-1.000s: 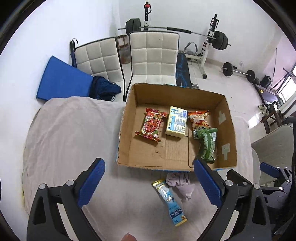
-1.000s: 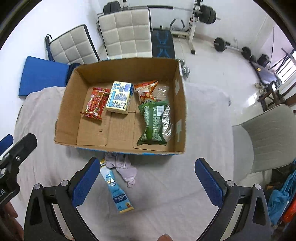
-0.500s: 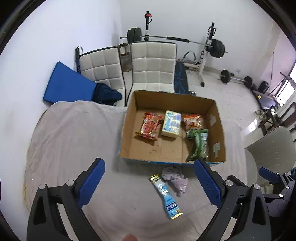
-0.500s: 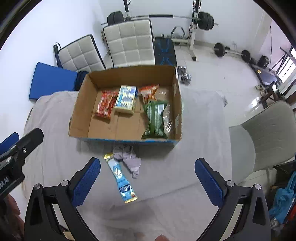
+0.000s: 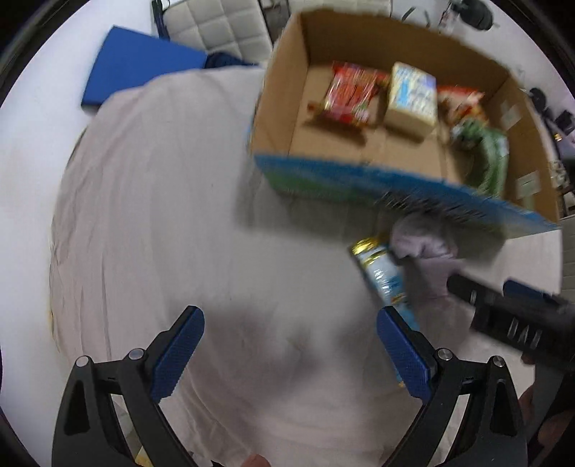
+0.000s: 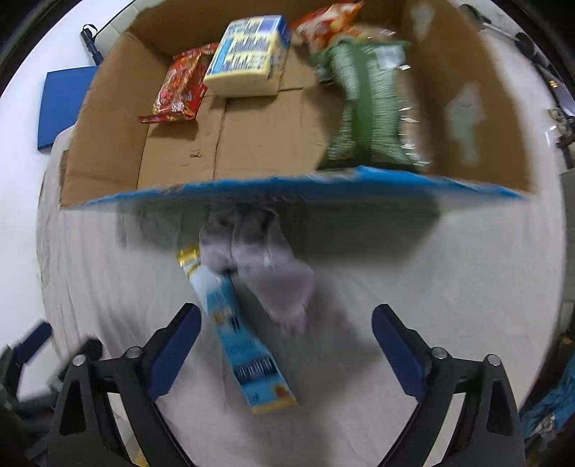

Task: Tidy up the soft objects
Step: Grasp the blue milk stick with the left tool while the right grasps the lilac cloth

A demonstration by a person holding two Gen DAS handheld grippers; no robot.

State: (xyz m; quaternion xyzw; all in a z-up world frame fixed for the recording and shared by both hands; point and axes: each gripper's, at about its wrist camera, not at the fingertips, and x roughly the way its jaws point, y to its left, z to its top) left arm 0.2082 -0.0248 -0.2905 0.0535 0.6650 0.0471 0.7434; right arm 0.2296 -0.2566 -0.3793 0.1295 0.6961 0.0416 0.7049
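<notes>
On the cloth-covered tabletop (image 6: 449, 287) an open cardboard box (image 6: 478, 89) holds a red snack packet (image 6: 179, 89), a pale boxed carton (image 6: 248, 61), an orange bag (image 6: 323, 25) and a green bag (image 6: 370, 111). Just before its blue front wall lie a crumpled grey cloth (image 6: 266, 269) and a long blue sachet (image 6: 240, 341), touching. The right gripper (image 6: 284, 345) has fingers spread wide, just narrowing slightly, holding nothing, with sachet and cloth between them. The left gripper (image 5: 289, 352) is likewise wide and empty over bare cloth, its right finger (image 5: 402, 354) overlapping the sachet's end.
</notes>
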